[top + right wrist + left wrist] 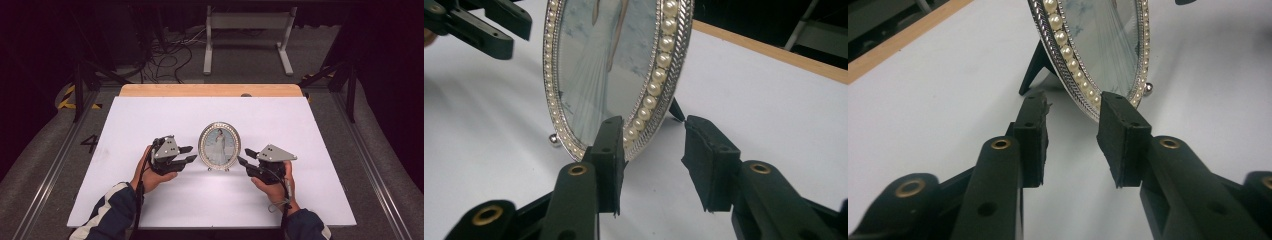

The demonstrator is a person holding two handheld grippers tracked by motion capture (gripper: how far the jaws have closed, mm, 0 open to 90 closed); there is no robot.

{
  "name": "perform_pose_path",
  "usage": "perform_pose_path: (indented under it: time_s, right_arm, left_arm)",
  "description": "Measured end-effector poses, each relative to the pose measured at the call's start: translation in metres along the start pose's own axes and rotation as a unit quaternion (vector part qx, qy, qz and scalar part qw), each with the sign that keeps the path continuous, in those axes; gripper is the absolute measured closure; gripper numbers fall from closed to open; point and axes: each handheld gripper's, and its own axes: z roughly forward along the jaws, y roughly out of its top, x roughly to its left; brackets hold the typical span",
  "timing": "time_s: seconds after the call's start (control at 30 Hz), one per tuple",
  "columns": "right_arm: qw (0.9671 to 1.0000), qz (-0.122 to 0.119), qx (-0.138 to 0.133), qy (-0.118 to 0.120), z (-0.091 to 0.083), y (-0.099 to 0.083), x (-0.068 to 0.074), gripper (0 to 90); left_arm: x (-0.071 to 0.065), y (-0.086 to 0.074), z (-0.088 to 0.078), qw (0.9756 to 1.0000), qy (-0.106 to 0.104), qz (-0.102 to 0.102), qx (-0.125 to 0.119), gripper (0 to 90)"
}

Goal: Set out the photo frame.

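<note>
Upright oval frame [219, 145] holds bride photo [219, 144]; left gripper [189, 154], right gripper [243, 157] both open beside it.

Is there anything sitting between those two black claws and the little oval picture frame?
Nothing visible does. The oval pearl-rimmed picture frame stands upright on the white table, with the left gripper at one edge and the right gripper at the other. Both have their jaws apart around the rim, with only bare tabletop nearby.

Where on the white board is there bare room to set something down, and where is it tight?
White board lies bare behind the oval picture frame, toward the wooden strip, at both outer sides, and along the near edge. It is tight mid-board, where left tongs and right tongs flank the frame.
</note>
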Motion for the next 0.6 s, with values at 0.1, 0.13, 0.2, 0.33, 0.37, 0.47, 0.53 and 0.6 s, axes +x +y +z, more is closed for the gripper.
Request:
perform_pose_path:
  time_s: [0.1,0.13,0.2,0.33,0.37,0.47,0.53,0.6]
  right_arm:
    - [0.9999,-0.011,0.010,-0.003,-0.004,-0.002,0.000,57.6]
    - [0.9997,-0.018,0.015,-0.007,-0.005,-0.003,0.000,55.3]
    - [0.9994,-0.025,0.022,-0.009,-0.007,-0.005,0.000,52.2]
    - [0.9988,-0.038,0.028,-0.017,-0.011,-0.007,0.000,45.8]
    - [0.9986,-0.041,0.030,-0.018,-0.012,-0.008,0.000,44.3]
    - [0.9976,-0.055,0.036,-0.023,-0.013,-0.009,0.001,40.1]
    - [0.9972,-0.060,0.038,-0.023,-0.013,-0.010,0.002,37.4]
    - [0.9971,-0.062,0.040,-0.019,-0.013,-0.011,0.002,33.7]
  left_arm:
    - [-0.002,-0.004,-0.006,0.9999,-0.006,0.002,-0.008,55.5]
    - [-0.002,-0.005,-0.008,1.0000,-0.001,0.002,-0.008,51.9]
    - [-0.002,-0.009,-0.011,0.9999,-0.002,-0.005,-0.012,47.5]
    - [-0.003,-0.015,-0.016,1.0000,0.008,-0.003,-0.005,41.2]
    - [-0.004,-0.017,-0.017,1.0000,0.007,-0.005,-0.005,39.8]
    - [-0.006,-0.022,-0.018,1.0000,0.006,-0.003,0.000,33.0]
    - [-0.006,-0.025,-0.019,0.9999,0.009,-0.002,0.006,29.4]
    - [-0.006,-0.028,-0.020,0.9998,0.015,-0.005,0.011,25.7]
